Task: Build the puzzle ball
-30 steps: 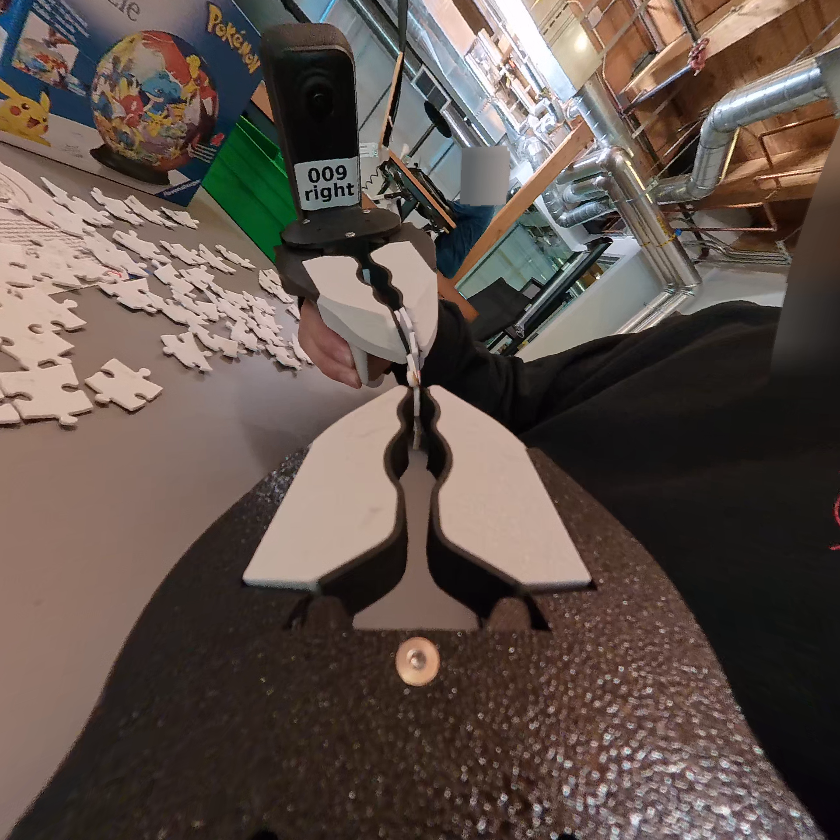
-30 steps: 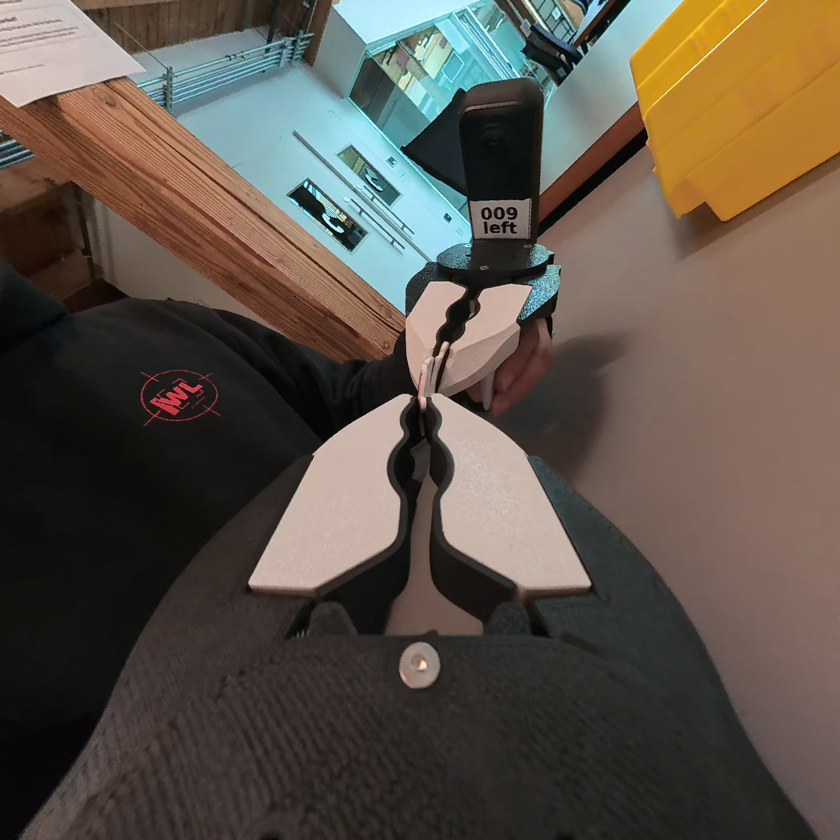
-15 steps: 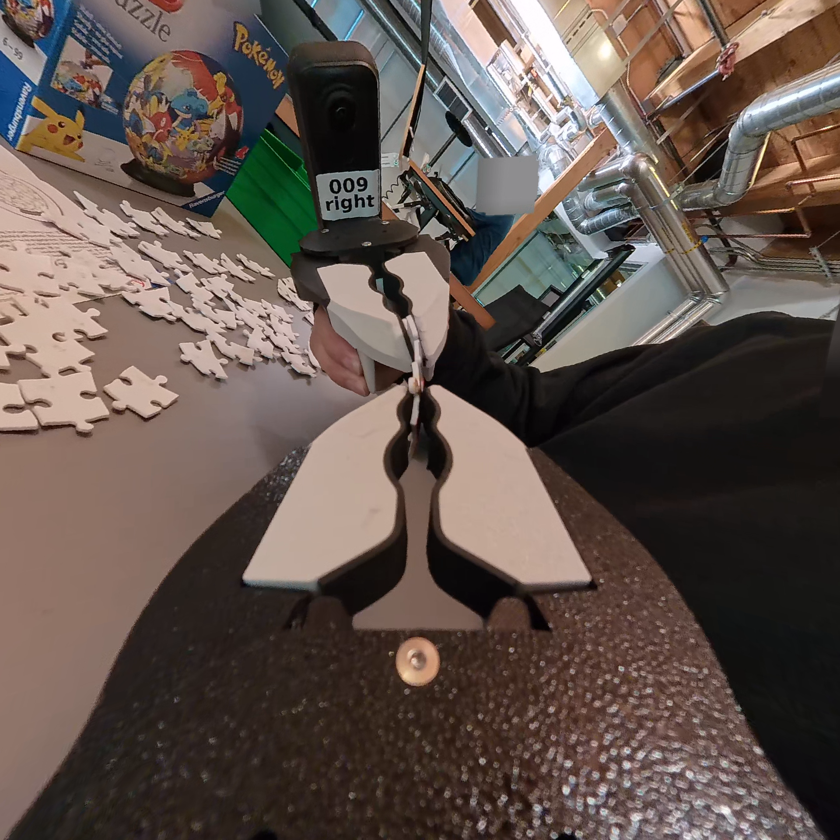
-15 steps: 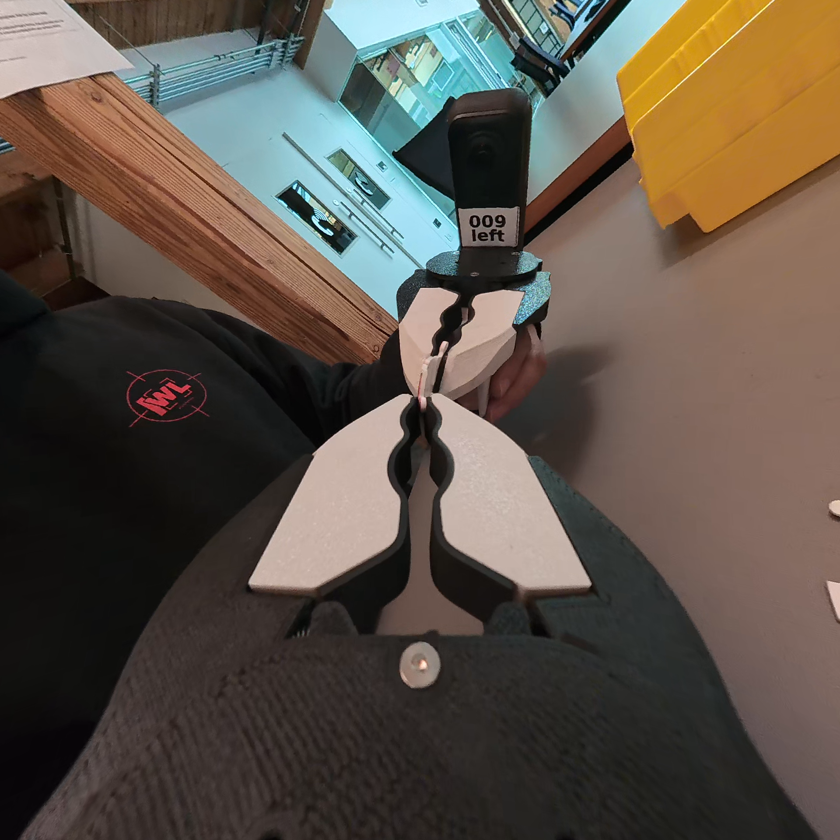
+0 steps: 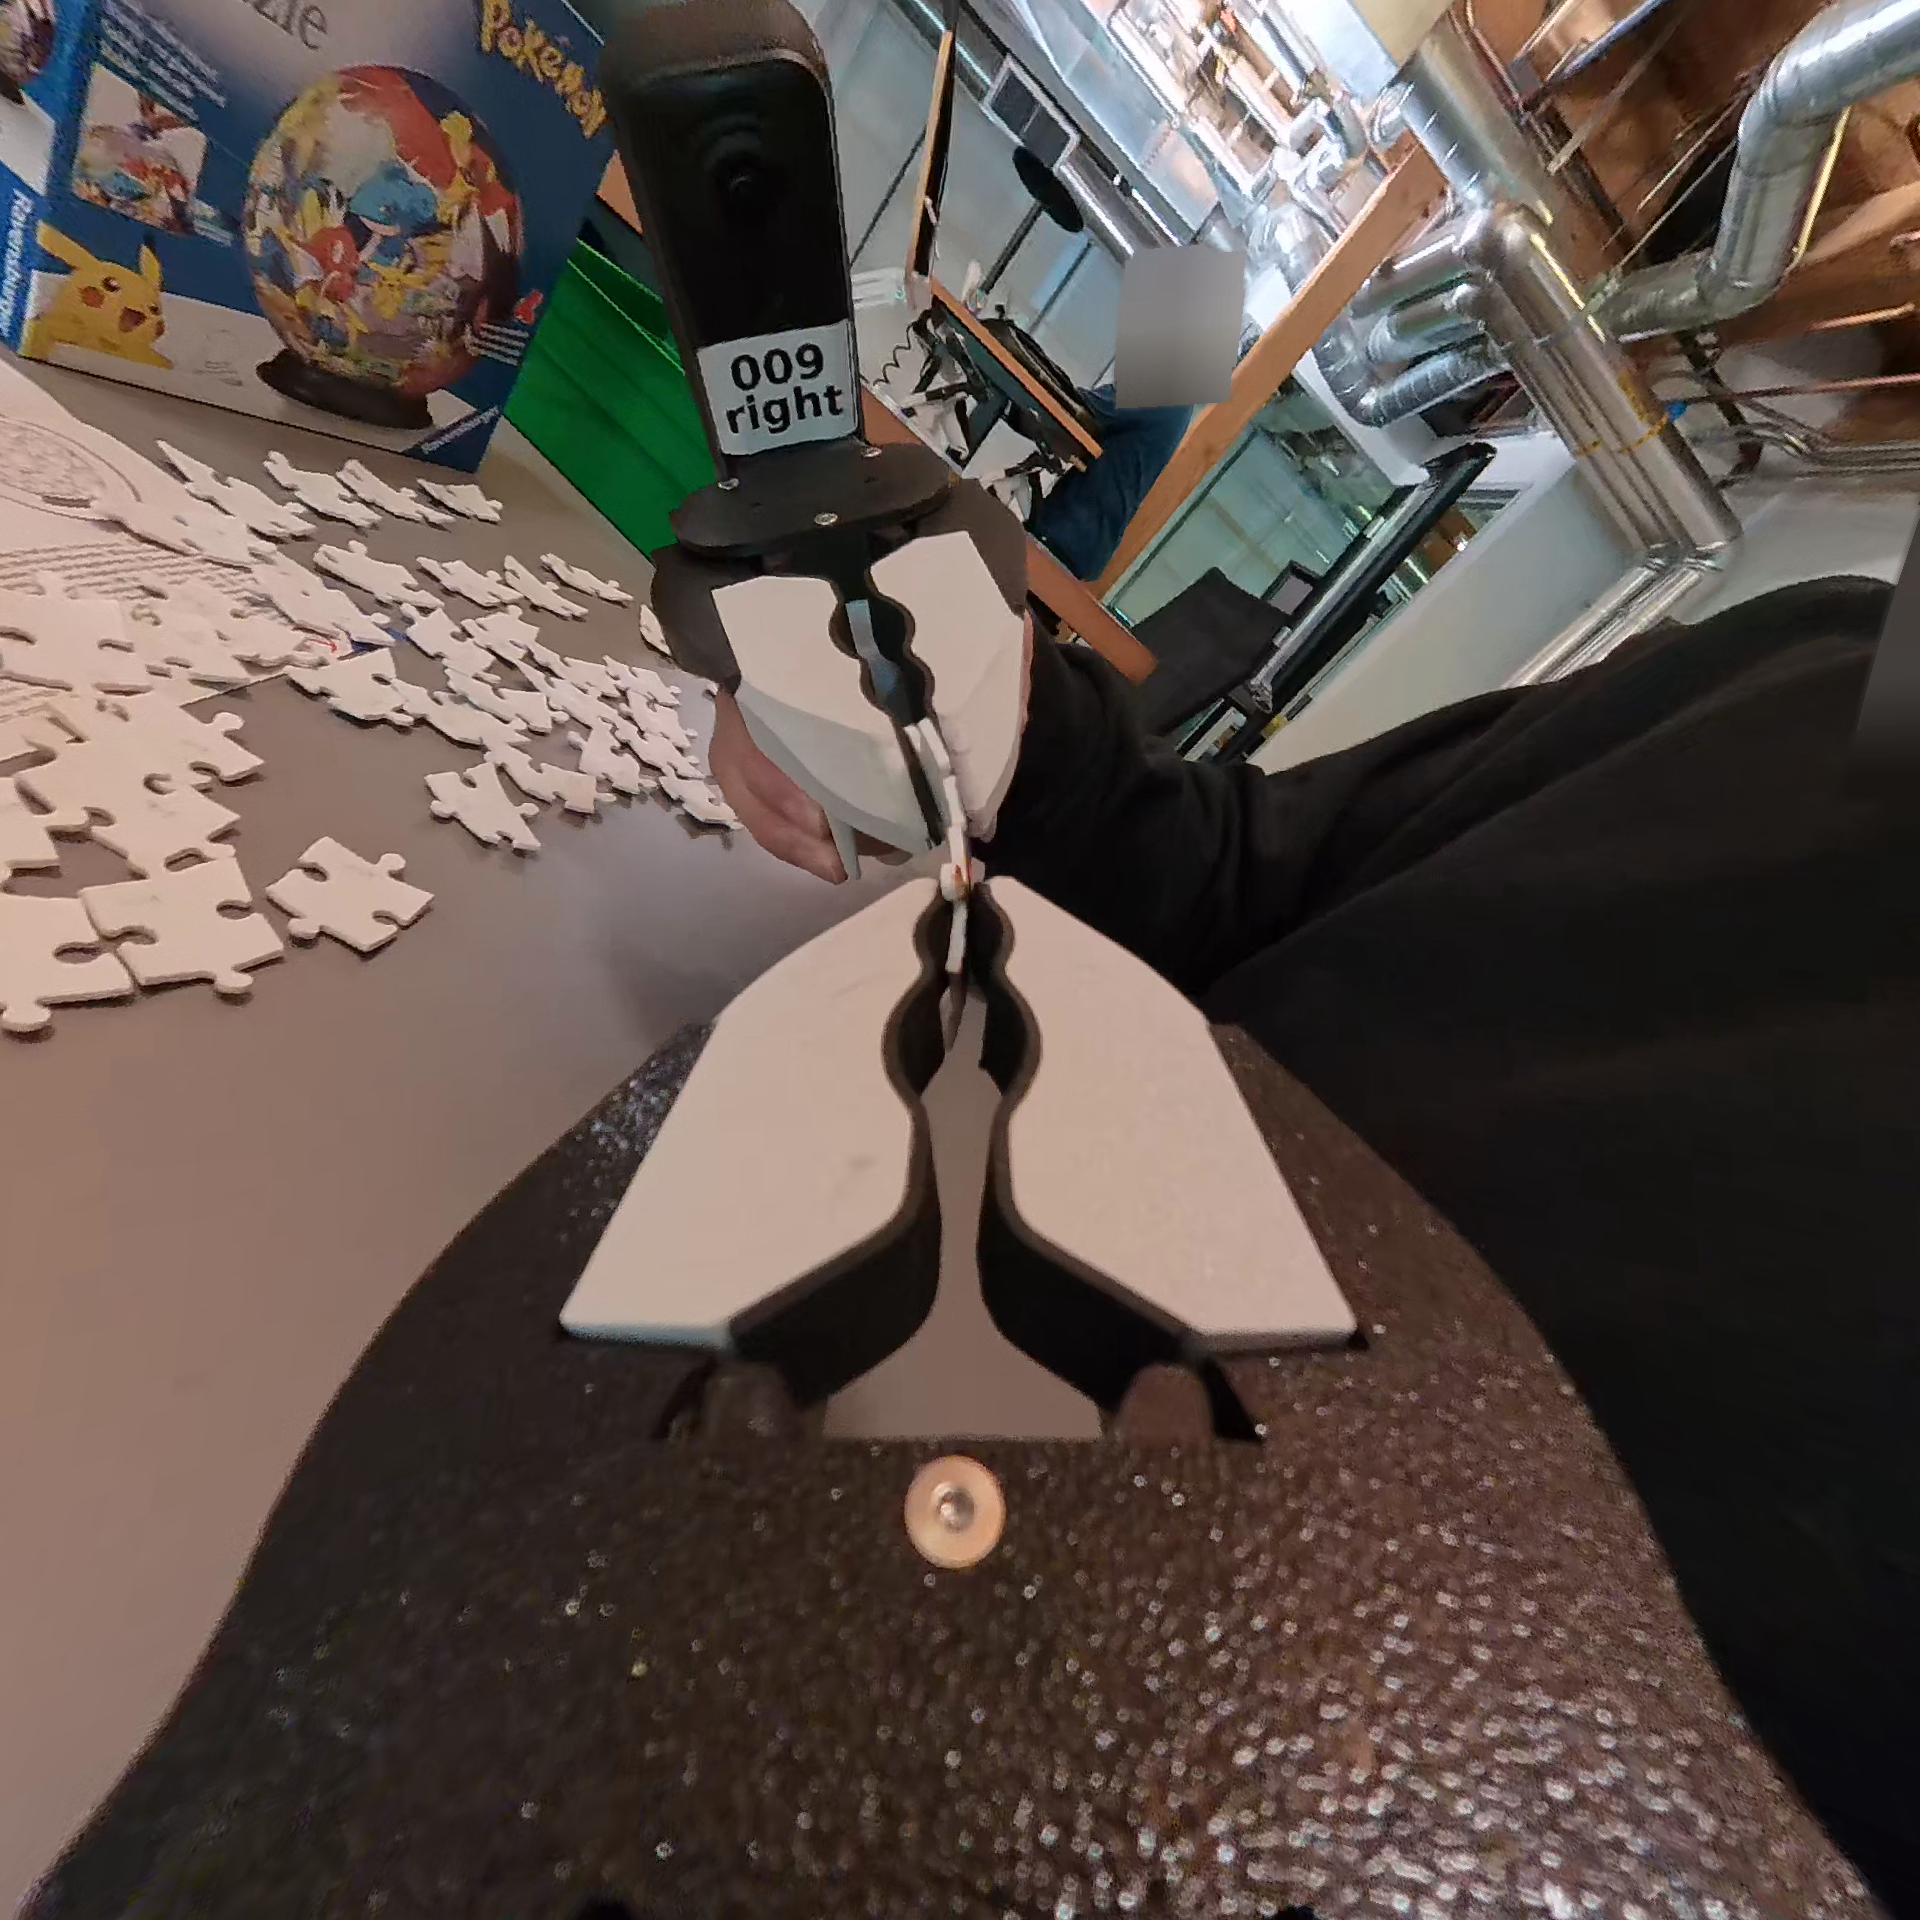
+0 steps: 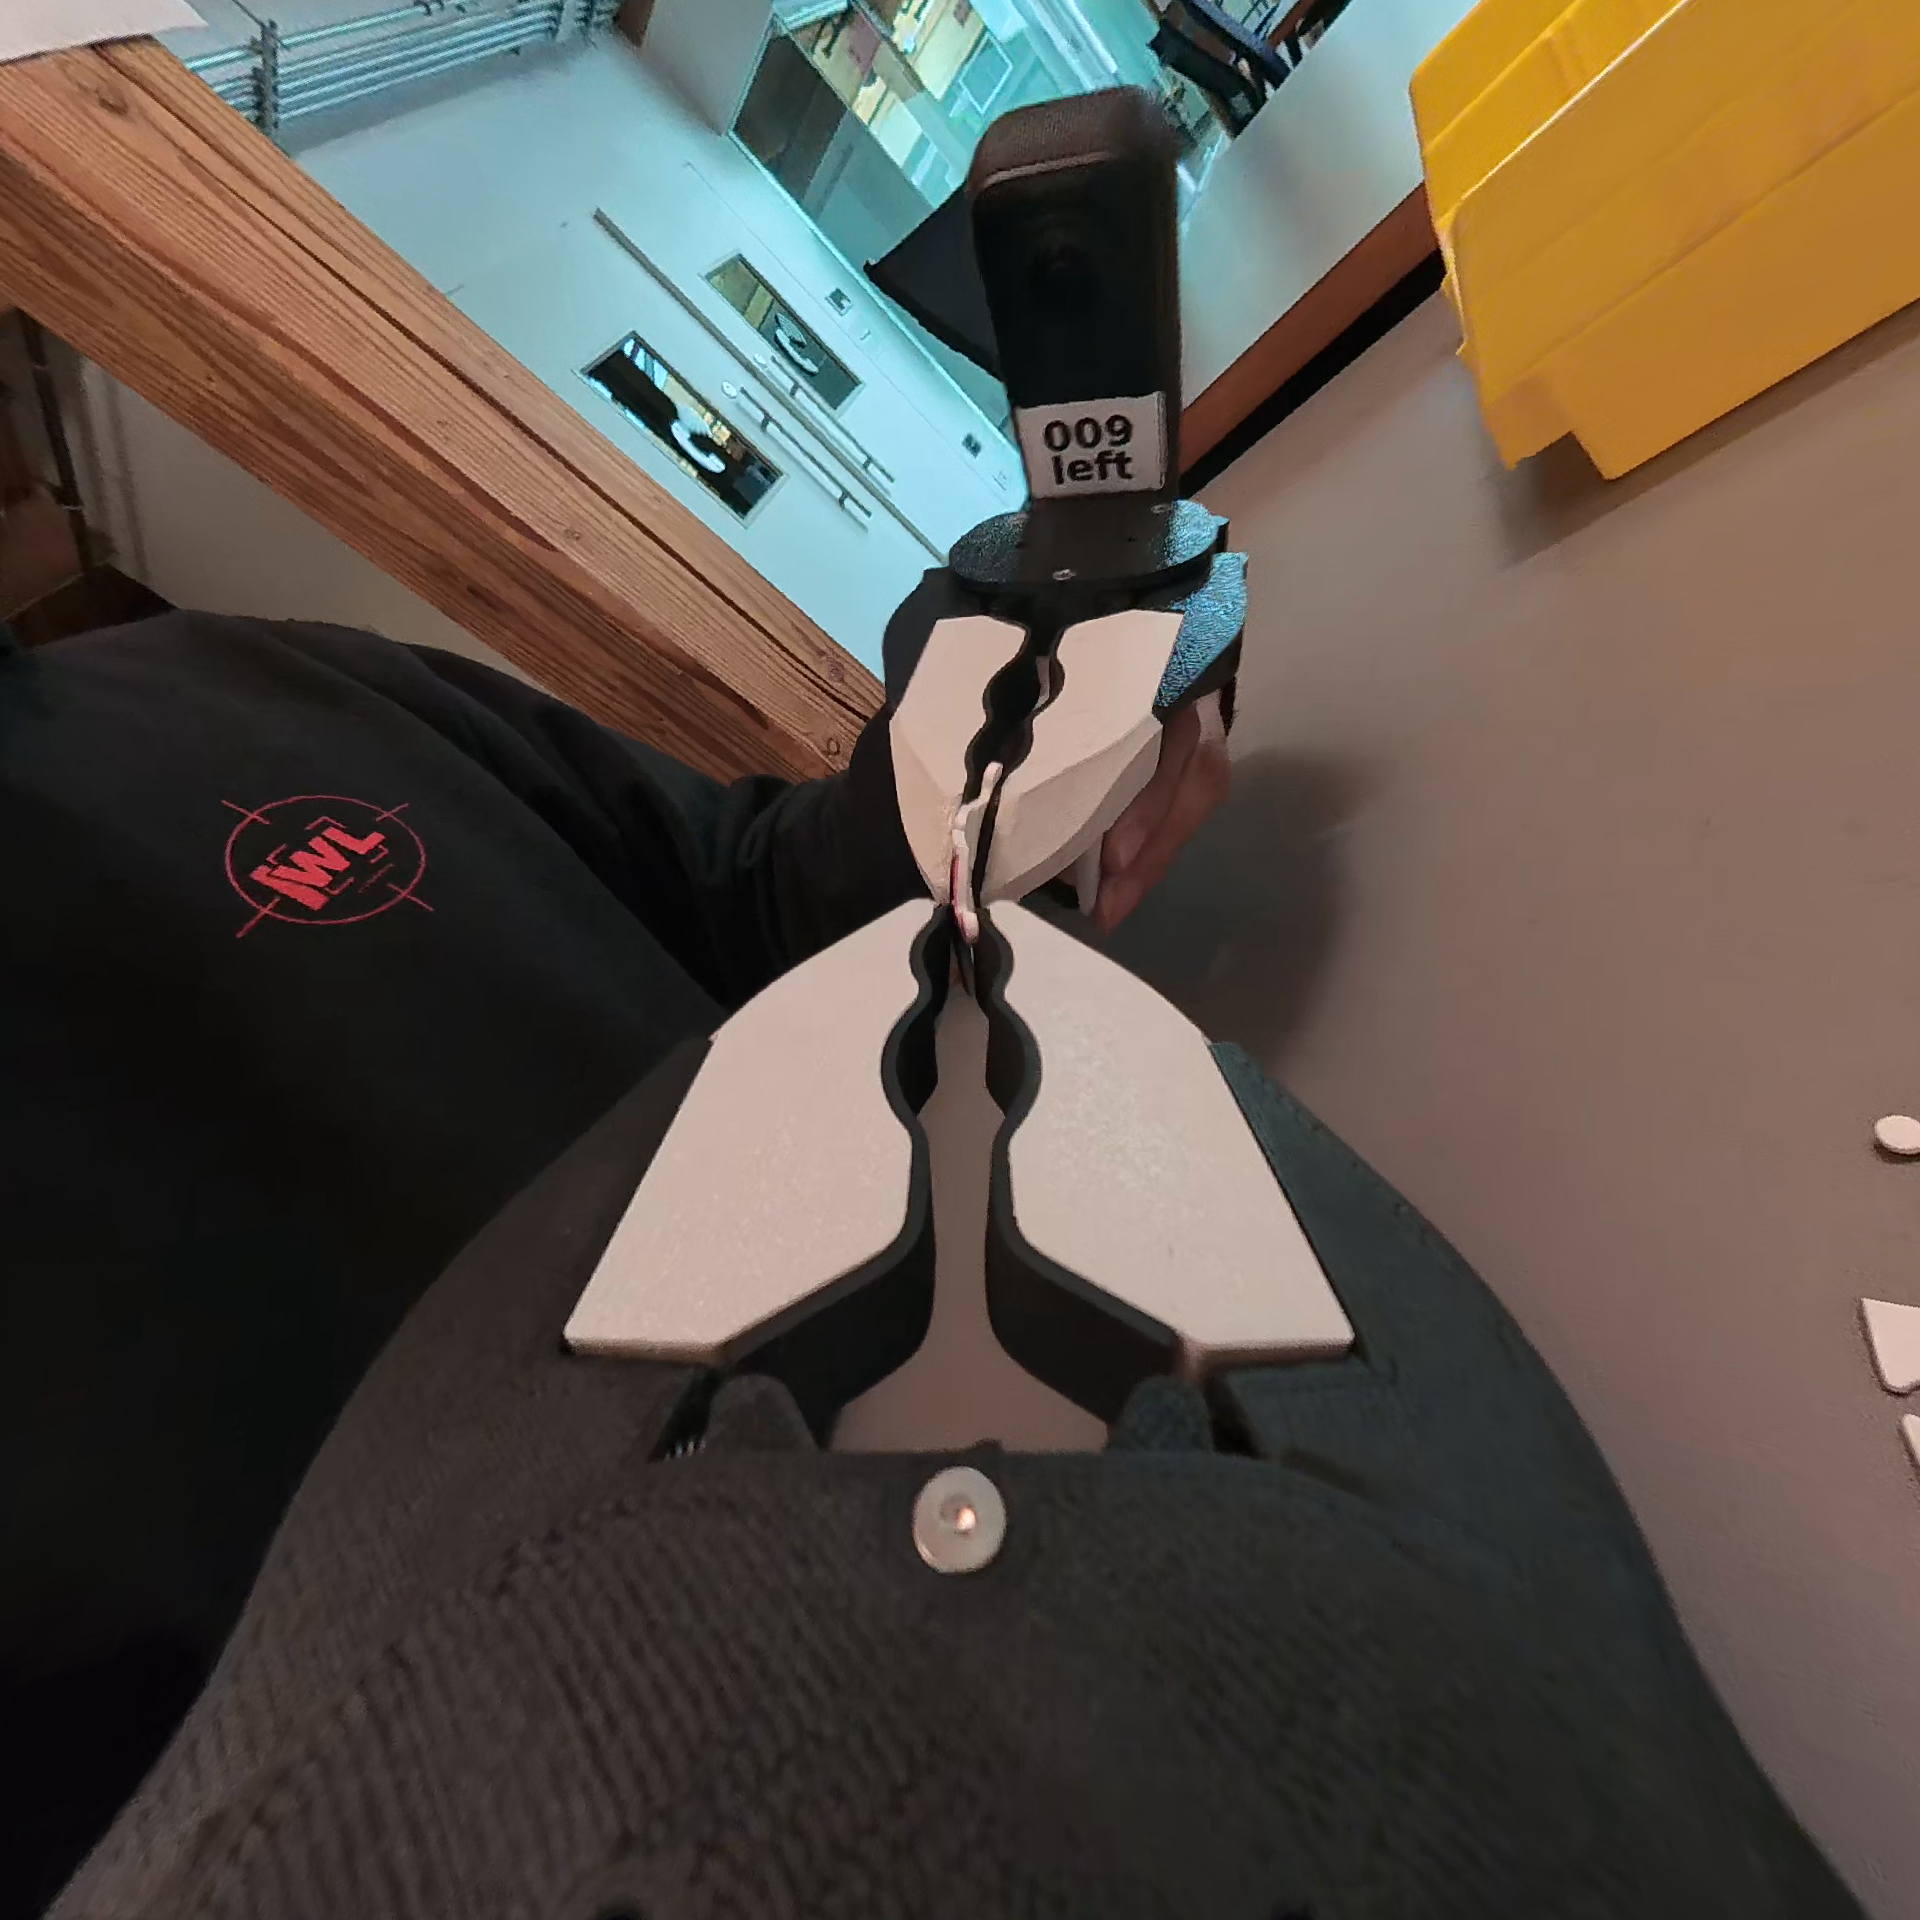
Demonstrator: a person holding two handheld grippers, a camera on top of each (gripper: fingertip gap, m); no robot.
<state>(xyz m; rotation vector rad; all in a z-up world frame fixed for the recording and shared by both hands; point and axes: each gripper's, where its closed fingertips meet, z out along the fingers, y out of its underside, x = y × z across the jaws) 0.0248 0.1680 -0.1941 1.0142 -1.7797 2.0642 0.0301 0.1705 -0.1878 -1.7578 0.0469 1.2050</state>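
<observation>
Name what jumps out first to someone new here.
The two tools meeting tip to tip in mid-air: the left tool and right tool each pinch a white puzzle piece, pressed edge to edge. Behind, loose white pieces litter the grey table before the colourful puzzle box.

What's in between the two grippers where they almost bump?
In both wrist views, only puzzle pieces: the left gripper pinches one piece, the right gripper pinches another, and their edges meet in the small gap above the table.
</observation>
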